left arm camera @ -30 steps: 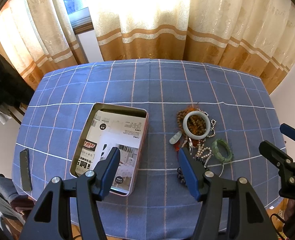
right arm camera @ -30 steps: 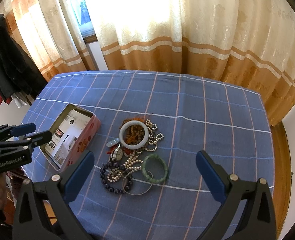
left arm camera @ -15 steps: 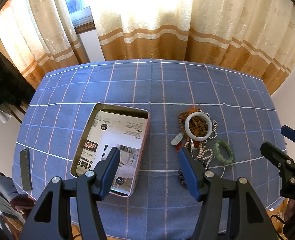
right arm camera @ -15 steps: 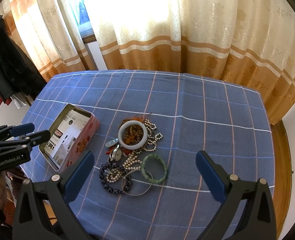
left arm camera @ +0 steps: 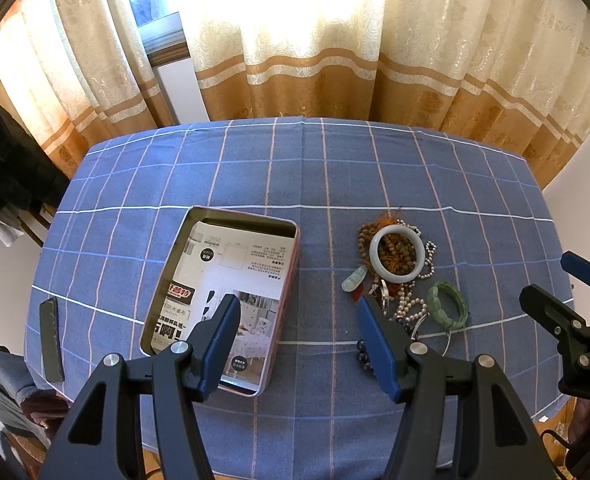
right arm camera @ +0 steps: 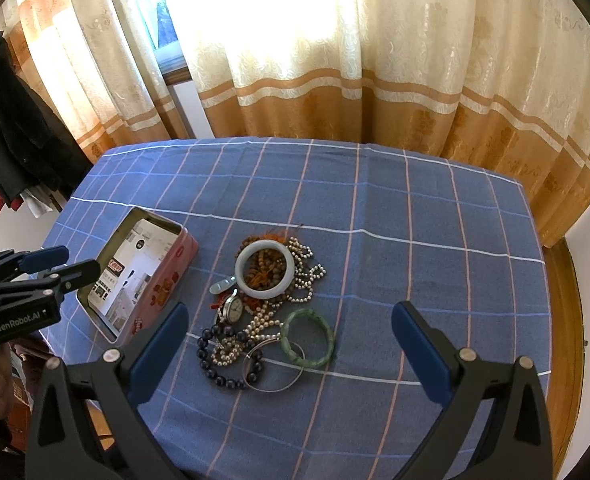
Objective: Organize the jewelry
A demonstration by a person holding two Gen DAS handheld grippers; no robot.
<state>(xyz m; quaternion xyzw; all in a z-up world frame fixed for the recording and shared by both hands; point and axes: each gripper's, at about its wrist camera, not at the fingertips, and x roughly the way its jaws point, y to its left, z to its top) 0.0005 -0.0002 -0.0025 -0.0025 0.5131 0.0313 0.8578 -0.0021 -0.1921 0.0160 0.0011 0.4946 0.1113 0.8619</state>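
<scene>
Nearest, left gripper [left arm camera: 297, 336] and right gripper [right arm camera: 289, 344], fingers spread, holding nothing, above the bench [right arm camera: 435, 216]. Beyond: dark bead bracelet [right arm camera: 215, 360], wire bangle [right arm camera: 275, 368], green bangle [right arm camera: 307, 338], watch [right arm camera: 232, 309], pearls [right arm camera: 261, 326], white bangle [right arm camera: 265, 269]. Left: open tin [left arm camera: 223, 296]. Farthest: curtains [right arm camera: 335, 60].

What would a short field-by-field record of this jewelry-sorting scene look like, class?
surface: blue checked tablecloth
container: open pink metal tin, paper-lined, no jewelry inside
jewelry pile: right of tin, on the cloth
top of pile: pale jade bangle over brown beads
nearest right gripper: green jade bangle
left gripper: open, empty
right gripper: open, empty
</scene>
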